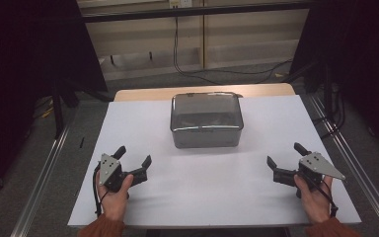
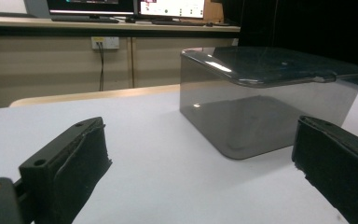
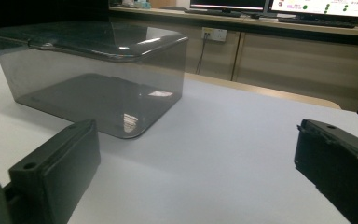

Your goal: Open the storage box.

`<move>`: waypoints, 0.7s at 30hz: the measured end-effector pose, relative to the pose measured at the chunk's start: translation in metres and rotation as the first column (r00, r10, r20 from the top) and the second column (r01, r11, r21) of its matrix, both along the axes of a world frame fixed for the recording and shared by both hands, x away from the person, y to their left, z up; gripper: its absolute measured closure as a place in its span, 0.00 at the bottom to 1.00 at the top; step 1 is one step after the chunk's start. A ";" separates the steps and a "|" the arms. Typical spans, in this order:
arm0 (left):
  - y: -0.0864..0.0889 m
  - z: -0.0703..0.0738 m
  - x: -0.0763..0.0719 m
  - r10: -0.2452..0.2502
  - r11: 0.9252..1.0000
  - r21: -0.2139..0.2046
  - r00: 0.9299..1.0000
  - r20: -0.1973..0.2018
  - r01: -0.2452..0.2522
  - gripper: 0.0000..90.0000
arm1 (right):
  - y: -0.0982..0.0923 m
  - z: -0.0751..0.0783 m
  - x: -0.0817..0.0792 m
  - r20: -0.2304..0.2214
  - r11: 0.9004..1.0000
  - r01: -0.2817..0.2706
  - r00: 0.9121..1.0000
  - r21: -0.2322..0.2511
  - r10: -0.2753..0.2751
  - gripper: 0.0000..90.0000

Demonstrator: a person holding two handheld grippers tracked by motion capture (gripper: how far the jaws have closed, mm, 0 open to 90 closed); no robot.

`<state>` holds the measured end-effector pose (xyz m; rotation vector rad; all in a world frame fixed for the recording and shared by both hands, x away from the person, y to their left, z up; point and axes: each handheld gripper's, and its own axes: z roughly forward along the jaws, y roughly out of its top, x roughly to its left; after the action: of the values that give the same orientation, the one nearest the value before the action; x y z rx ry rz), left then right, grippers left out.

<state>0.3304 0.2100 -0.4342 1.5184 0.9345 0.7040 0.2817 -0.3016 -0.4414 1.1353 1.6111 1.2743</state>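
The left gripper (image 1: pixel 134 155) is seen in the lower left of the high view, held in the left hand (image 1: pixel 113 190), jaws spread wide with nothing between them. In the left gripper view its two black jaws are seen at the lower left and lower right corners, far apart, with only bare white table surface (image 2: pixel 168 158) between them. The right gripper (image 1: pixel 285 154) is seen in the lower right of the high view, held in the right hand (image 1: pixel 315 196), jaws likewise spread wide and empty; a grey three-cornered plate (image 1: pixel 322 165) is carried on top.

A smoky translucent box (image 1: pixel 206 120) with its lid (image 1: pixel 206 109) in place is recorded at the centre of the high view, in the upper middle of the white table surface, well apart from both grippers. It is seen at the upper right of the left gripper view (image 2: pixel 265 100) and the upper left of the right gripper view (image 3: pixel 93 77). Dark contents are dimly visible inside; they cannot be identified. Monitors (image 3: pixel 319 7) on a bench are noted along the top edge.
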 end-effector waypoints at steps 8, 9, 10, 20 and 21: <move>-0.001 0.000 -0.002 -0.019 1.000 0.006 1.000 0.004 0.019 0.04 | 0.011 0.002 0.005 0.001 0.999 -0.045 0.999 0.005 0.045 0.00; -0.001 0.000 -0.002 -0.019 1.000 0.006 1.000 0.004 0.019 0.04 | 0.012 0.003 0.005 0.000 0.999 -0.048 0.999 0.008 0.048 0.00; -0.001 0.000 -0.003 -0.020 1.000 0.002 1.000 0.001 0.020 0.04 | 0.012 0.003 0.005 0.000 0.999 -0.048 0.999 0.008 0.048 0.00; -0.002 0.000 -0.003 -0.021 1.000 -0.002 1.000 0.009 0.021 0.04 | 0.027 0.004 0.014 -0.005 0.995 -0.094 0.996 0.038 0.094 0.00; -0.002 0.000 -0.003 -0.020 1.000 0.000 1.000 0.009 0.020 0.04 | 0.029 0.004 0.016 -0.007 0.994 -0.099 0.995 0.041 0.099 0.00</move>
<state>0.3277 0.2076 -0.4339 1.5214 0.9111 0.6960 0.2975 -0.2731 -0.4370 1.0990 1.6728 1.3729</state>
